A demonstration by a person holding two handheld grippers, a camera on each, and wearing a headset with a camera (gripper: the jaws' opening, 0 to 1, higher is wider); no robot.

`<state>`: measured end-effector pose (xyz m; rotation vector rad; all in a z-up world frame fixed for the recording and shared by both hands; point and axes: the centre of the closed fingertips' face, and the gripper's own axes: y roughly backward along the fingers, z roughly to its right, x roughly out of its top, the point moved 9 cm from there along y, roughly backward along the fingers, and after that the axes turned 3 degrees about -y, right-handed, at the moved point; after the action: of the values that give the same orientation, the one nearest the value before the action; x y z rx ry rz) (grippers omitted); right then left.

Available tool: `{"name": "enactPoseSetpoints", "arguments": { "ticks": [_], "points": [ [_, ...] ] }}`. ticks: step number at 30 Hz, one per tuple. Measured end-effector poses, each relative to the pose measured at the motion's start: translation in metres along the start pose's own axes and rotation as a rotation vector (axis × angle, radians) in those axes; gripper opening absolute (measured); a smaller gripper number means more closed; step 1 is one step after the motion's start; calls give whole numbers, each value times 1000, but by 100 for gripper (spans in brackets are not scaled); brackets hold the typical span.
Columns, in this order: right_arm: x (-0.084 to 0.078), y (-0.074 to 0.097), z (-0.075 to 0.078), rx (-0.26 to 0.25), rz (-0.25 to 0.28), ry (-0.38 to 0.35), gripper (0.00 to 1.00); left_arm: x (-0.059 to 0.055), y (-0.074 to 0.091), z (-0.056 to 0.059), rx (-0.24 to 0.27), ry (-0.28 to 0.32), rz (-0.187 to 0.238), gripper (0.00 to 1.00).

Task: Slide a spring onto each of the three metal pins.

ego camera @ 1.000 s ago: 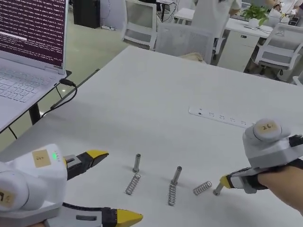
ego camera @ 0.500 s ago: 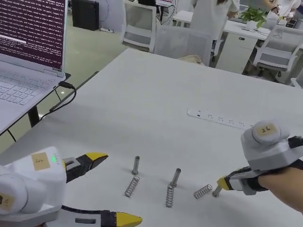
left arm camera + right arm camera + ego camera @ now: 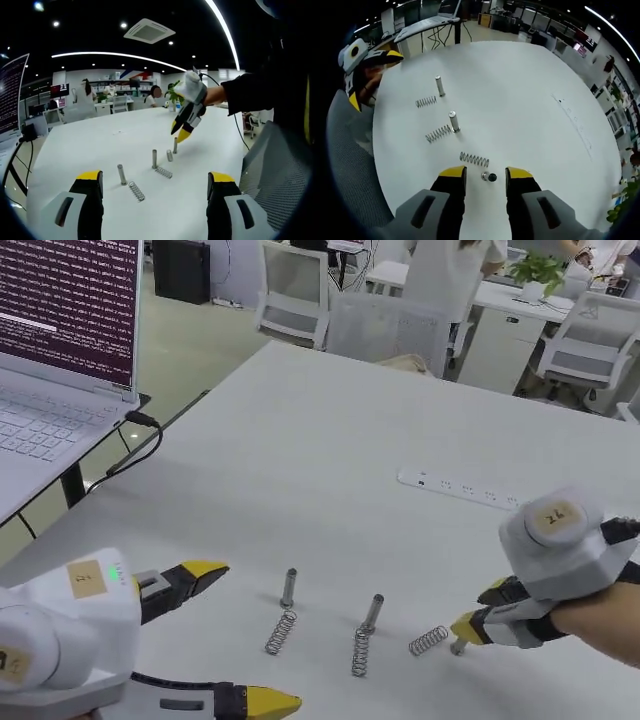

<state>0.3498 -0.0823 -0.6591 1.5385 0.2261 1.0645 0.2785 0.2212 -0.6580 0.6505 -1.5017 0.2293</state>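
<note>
Three short metal pins stand in a row on the white table: the left pin (image 3: 289, 587), the middle pin (image 3: 372, 612) and the right pin (image 3: 459, 646). A spring lies by each: left spring (image 3: 281, 631), middle spring (image 3: 360, 652), right spring (image 3: 428, 640). My right gripper (image 3: 483, 610) hangs over the right pin (image 3: 486, 176), open, its jaws on either side of the pin's top without touching it. The right spring (image 3: 474, 160) lies just beyond the jaws. My left gripper (image 3: 240, 636) is wide open near the front left, holding nothing, facing the pins (image 3: 154, 158).
An open laptop (image 3: 60, 360) sits at the far left with a black cable (image 3: 150, 435) hanging off the table edge. A white power strip (image 3: 460, 490) lies behind the pins. Office chairs (image 3: 390, 325) and desks stand beyond the table.
My right gripper has rolled and lifted a little above the right pin, and its jaws have parted. The left gripper, pins and springs have stayed put.
</note>
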Motion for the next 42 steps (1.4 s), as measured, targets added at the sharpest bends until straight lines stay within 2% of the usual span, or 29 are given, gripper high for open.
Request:
{"name": "enactPoseSetpoints", "arguments": {
  "ticks": [6,12,13,15,19,26,34,37,42],
  "points": [
    [6,-4,-2,76,-21,78,30,0,1,0,3,0,0,83],
    [9,-13,-7,159,-48,200,30,1,1,0,4,-1,-2,83],
    [10,-15,-8,172,-60,250,30,1,1,0,4,-1,-3,83],
    [11,-18,-9,183,-84,298,29,1,1,0,4,-1,-5,83],
    [16,-22,-9,198,-93,339,28,0,1,0,4,1,-9,83],
    [23,-33,-17,281,-150,473,25,0,2,-1,10,6,-13,83],
    [23,-50,-20,313,-189,554,22,-1,3,0,14,13,-18,83],
    [21,-55,-20,313,-222,630,21,-2,3,0,16,16,-22,83],
    [17,-60,-19,320,-237,659,20,-2,3,-1,19,21,-22,83]
  ]
}}
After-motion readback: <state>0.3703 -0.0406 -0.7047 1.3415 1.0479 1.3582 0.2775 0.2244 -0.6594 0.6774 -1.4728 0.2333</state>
